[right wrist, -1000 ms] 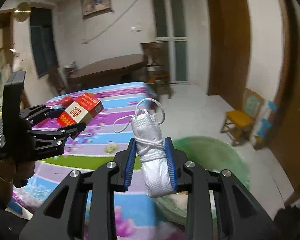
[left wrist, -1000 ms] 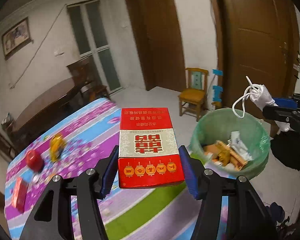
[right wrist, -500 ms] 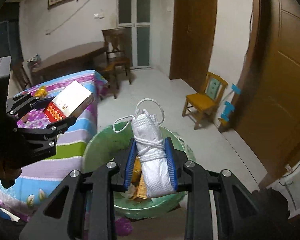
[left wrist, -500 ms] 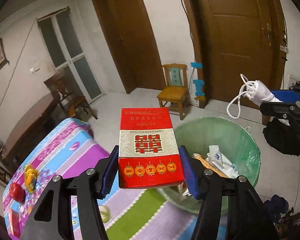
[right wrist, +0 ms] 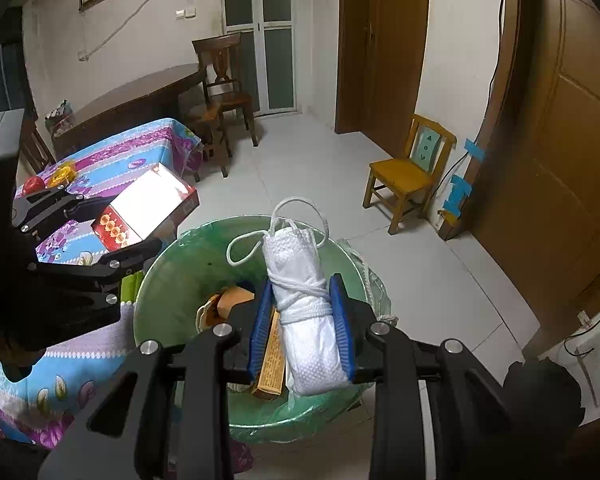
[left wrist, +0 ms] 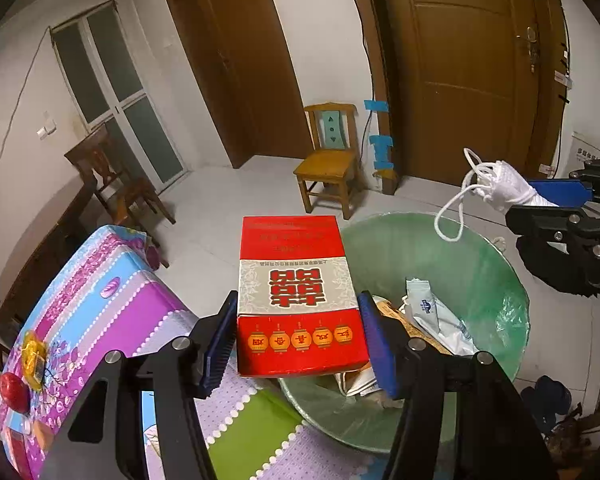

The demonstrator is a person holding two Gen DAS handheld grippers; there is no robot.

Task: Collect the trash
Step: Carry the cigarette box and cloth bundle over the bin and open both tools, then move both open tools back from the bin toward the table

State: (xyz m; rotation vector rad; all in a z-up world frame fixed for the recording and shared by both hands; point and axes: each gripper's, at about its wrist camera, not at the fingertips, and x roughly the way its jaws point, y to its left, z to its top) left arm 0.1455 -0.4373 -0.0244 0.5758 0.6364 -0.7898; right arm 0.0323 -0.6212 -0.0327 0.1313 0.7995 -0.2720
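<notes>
My left gripper (left wrist: 298,340) is shut on a red and white box (left wrist: 298,292) with gold lanterns printed on it, held above the near rim of the green-lined trash bin (left wrist: 480,252). In the right wrist view that same box (right wrist: 148,204) hangs at the bin's left edge (right wrist: 168,264). My right gripper (right wrist: 302,320) is shut on a rolled white face mask (right wrist: 304,304) tied with its own straps, directly over the bin's opening. The mask (left wrist: 508,184) shows at the right in the left wrist view. Wrappers and cartons lie inside the bin.
A table with a purple and blue floral cloth (left wrist: 100,304) stands left of the bin, holding a red apple (left wrist: 14,392) and a yellow wrapper (left wrist: 34,354). A small yellow wooden chair (left wrist: 328,160) sits by the brown door (left wrist: 472,72). A dark table and chair (right wrist: 220,76) stand farther back.
Both grippers have swung from over the table toward the bin and lowered. The box and the mask now hang above the bin's rim and opening, each still held.
</notes>
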